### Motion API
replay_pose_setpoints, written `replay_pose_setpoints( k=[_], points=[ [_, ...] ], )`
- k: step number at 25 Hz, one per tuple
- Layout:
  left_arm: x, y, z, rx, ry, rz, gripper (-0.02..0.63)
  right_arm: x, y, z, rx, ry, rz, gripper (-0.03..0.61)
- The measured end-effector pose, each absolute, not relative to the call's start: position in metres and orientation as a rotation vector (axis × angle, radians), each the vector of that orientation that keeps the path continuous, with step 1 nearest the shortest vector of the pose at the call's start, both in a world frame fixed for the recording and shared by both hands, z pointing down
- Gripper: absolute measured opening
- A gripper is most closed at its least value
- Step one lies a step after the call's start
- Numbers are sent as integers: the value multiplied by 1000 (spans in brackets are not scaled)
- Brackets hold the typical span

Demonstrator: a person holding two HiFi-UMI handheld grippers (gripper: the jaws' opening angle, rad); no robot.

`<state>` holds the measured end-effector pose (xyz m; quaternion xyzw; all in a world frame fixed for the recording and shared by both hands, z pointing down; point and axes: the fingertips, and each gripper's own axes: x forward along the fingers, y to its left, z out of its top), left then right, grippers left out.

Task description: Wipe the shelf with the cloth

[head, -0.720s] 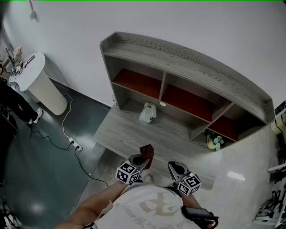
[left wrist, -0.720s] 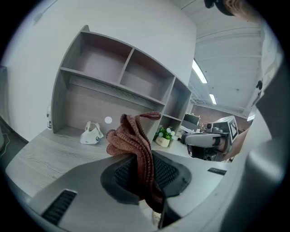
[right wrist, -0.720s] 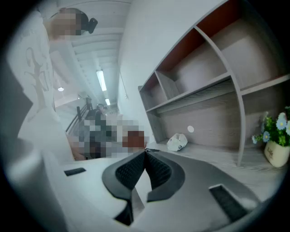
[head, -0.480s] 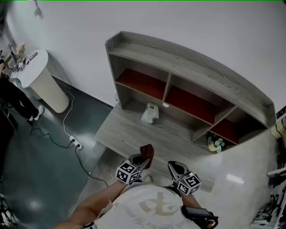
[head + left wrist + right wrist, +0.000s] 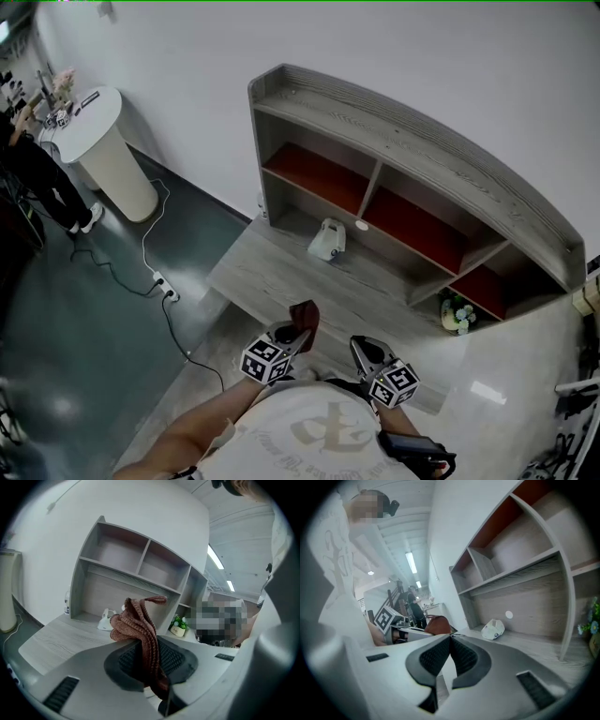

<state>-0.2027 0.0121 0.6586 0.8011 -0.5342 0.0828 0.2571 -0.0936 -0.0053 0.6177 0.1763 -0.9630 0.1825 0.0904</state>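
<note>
Left gripper (image 5: 151, 663): jaws clamped on the reddish-brown cloth (image 5: 137, 623), which bunches up above them.
Right gripper (image 5: 450, 644): jaws pressed together, nothing between them.
Cloth position: over the front edge of the worktop (image 5: 272, 277), apart from the shelf (image 5: 412, 150) compartments.

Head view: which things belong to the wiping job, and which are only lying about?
For the job: cloth, left gripper holding it, shelf.
Lying about: white device on the shelf, plant pot, round stand, power strip on the floor.
</note>
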Motion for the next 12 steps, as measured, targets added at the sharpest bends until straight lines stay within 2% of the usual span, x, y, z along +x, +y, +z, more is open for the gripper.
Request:
replay_pose_setpoints(
  k=[12],
  points=[
    [-235,28,656,1967,-1659,197,77,-122,-23,615,282,-2889,550,5]
  ],
)
